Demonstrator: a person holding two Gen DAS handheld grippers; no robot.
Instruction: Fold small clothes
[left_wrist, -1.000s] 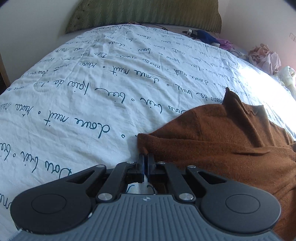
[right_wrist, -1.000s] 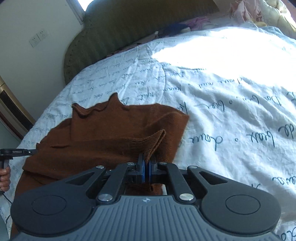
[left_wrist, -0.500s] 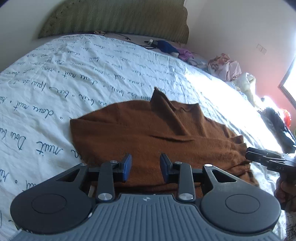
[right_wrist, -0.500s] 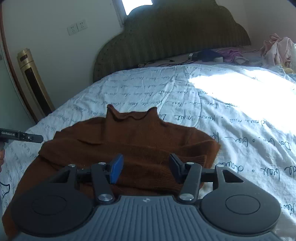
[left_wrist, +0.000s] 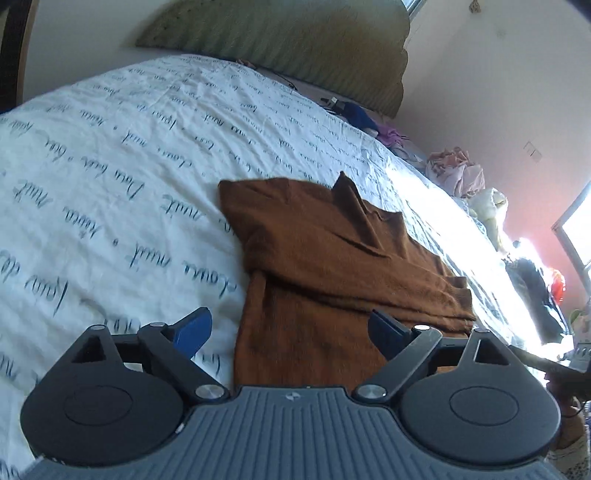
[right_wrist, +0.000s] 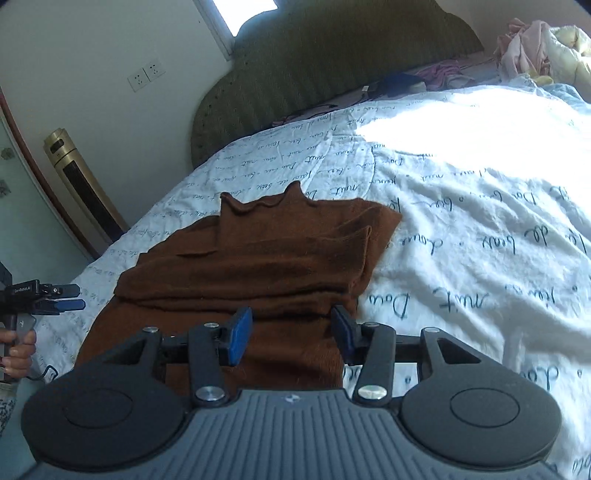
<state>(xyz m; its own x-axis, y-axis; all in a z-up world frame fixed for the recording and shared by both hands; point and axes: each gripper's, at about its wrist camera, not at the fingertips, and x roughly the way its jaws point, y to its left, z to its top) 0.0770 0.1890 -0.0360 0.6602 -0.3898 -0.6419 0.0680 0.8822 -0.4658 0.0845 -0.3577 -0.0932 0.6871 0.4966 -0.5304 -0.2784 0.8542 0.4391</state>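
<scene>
Two hand-held grippers hang above a bed, both with fingers spread apart and grasping nothing. The left gripper has wide-set fingers over the near part of a brown sweater; its left fingertip is above the white sheet and its right one above brown knit. The right gripper hovers over the sweater's near right part, its blue-padded fingers spread less widely.

The sweater lies flat on the bed, near its foot, collar pointing toward the headboard. Both sleeves are folded in across the chest, leaving layered ridges across the middle. Nothing lies on top of it.

The sheet is white with dark handwritten script printed all over, wrinkled, and brightly sunlit on the right side. A dark green padded headboard stands at the far end. Along the head of the bed lie a blue item, some purple cloth, and a heap of pink and cream clothes near the far right corner. A gold tower unit stands on the floor by the wall left of the bed, with wall sockets above it. In the right wrist view, the left gripper appears at the far left edge, held by a hand.
</scene>
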